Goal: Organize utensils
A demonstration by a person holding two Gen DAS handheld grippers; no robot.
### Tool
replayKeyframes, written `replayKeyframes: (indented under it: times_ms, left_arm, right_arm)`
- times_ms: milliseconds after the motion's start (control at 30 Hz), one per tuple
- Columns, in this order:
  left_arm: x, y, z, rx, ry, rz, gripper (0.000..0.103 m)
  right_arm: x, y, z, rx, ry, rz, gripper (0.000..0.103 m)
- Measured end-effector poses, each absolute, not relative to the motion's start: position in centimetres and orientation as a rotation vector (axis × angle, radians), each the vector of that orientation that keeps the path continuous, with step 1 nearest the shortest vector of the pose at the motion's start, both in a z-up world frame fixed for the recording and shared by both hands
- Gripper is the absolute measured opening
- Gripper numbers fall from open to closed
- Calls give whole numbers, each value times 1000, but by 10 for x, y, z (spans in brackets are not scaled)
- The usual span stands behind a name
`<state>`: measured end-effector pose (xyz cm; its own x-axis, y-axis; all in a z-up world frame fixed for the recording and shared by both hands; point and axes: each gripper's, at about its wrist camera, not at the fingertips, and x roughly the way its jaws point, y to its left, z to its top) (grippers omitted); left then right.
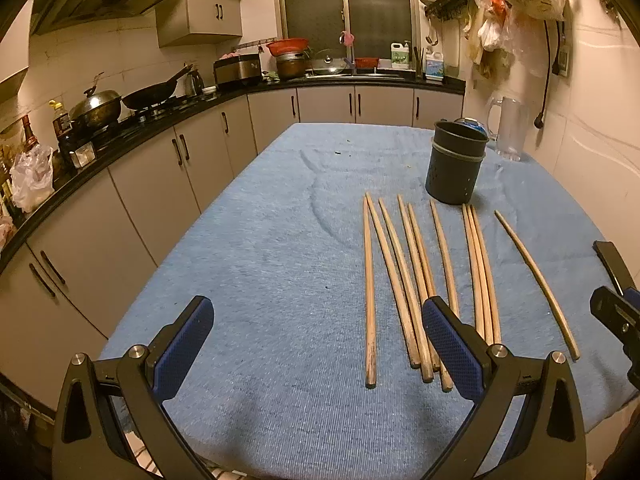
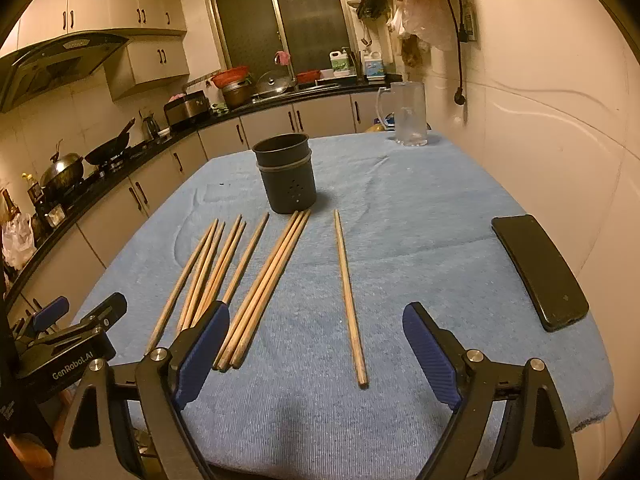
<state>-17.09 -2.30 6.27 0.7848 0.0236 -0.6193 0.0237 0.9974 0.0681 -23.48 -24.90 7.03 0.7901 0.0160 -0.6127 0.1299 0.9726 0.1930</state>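
Wide bare stretch of blue cloth (image 1: 248, 240) left of the chopsticks (image 1: 420, 280); phone (image 2: 540, 272) near the right edge. Dark holder (image 2: 286, 174) upright just behind them, inside unseen. Left gripper (image 1: 318, 344) and right gripper (image 2: 316, 344) spread wide, holding nothing.

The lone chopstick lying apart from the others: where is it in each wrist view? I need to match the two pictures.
Left wrist view: the lone chopstick lies far right, slanting toward the lower right edge, right of the group of three.
Right wrist view: it runs near centre, between the open fingers, right of the same three.
Shared landmark: the dark utensil holder stands beyond the chopsticks' far tips in both.
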Motion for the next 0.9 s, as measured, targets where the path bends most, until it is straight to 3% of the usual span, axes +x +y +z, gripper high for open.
replayKeyframes:
  times_ms: [433,600,633,733,900]
  left_arm:
    - [-131,-16,52,73,758,14,103]
    - [-94,-5,57,19,851,-55,103]
    - [-85,-1,60,3,872,-67,101]
    - [-60,7,64,-27,930,-89,81]
    - [-17,8,61,-88,1069,-200,71]
  right_arm:
    - [-187,-266,68,260,742,-28,86]
    - [-155,-284,66,312,829,5,68]
    - [-148,-288,65,322,849,12,64]
    - [-130,-299,63,346,891,20,60]
    - [-97,-313,55,395,974,60,44]
